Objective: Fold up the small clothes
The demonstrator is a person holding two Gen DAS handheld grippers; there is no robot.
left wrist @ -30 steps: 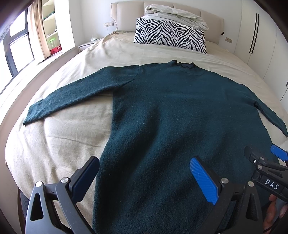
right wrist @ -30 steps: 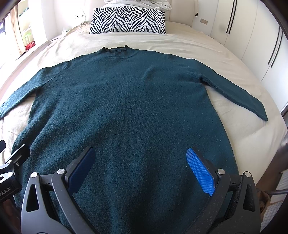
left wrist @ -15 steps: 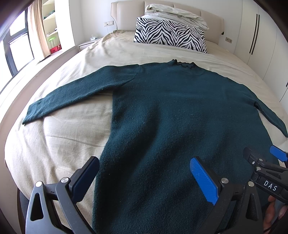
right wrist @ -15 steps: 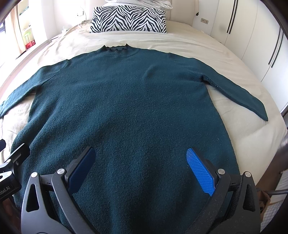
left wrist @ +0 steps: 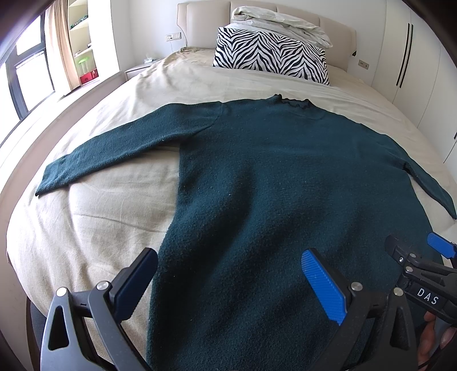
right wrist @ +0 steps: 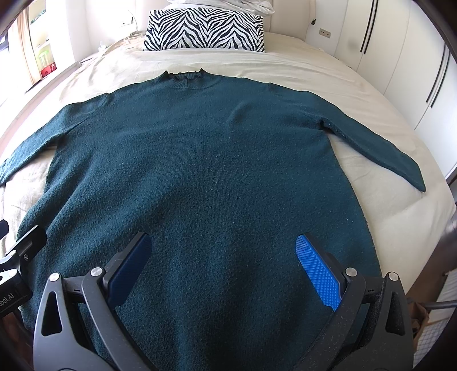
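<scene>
A dark green knitted sweater (left wrist: 271,182) (right wrist: 200,159) lies flat and face up on the bed, collar toward the headboard, both sleeves spread outward. Its left sleeve (left wrist: 114,148) stretches to the bed's left side; its right sleeve (right wrist: 380,148) angles toward the right edge. My left gripper (left wrist: 228,274) hovers open over the sweater's lower left hem, holding nothing. Over the lower middle of the sweater my right gripper (right wrist: 222,256) is open too, and empty. The right gripper's tip also shows at the far right of the left wrist view (left wrist: 414,256).
The beige bedsheet (left wrist: 94,217) covers a large bed. A zebra-print pillow (left wrist: 271,57) with a crumpled grey duvet (left wrist: 280,22) on top sits at the headboard. White wardrobes (right wrist: 400,57) line the right side; a window and shelves stand on the left.
Hardly anything differs: both grippers stay open above the hem, and the views have crept very slightly.
</scene>
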